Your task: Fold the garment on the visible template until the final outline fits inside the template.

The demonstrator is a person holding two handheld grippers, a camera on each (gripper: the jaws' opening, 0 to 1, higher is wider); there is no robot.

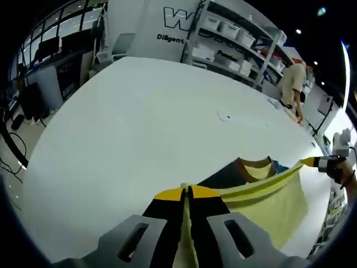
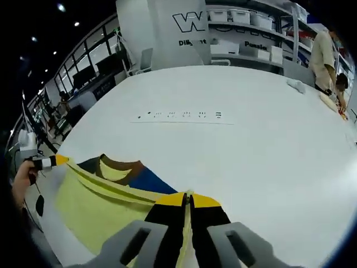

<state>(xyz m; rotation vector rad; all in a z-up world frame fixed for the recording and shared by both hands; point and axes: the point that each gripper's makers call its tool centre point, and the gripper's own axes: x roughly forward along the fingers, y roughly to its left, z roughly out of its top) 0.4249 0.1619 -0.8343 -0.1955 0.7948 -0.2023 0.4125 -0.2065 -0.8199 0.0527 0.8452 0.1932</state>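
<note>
1. Your left claw (image 1: 187,192) is pinched tight on an edge of the yellow garment (image 1: 268,204); the cloth runs up between its yellow-tipped jaws in the left gripper view.
2. Your right claw (image 2: 188,196) is clamped the same way on another part of that edge, with the fabric passing between its jaws in the right gripper view.
3. The garment (image 2: 95,209) is stretched between your two claws, its folded edge drawn into a taut line, and the rest hangs down over the near side of the white table (image 1: 139,128).
4. Near the garment's neck you can see a dark navy panel (image 1: 228,176), a brown collar band (image 2: 120,163) and a blue patch (image 2: 146,180).
5. In the left gripper view, your right claw shows at the far right holding the cloth's corner; in the right gripper view, your left claw shows at the far left, with your hand (image 2: 21,181) behind it.
6. A row of small dark marks (image 2: 181,116) lies on the table (image 2: 262,145), well beyond the garment.
7. A person (image 2: 325,53) stands at the table's far side, by shelves of bins (image 1: 234,33).
</note>
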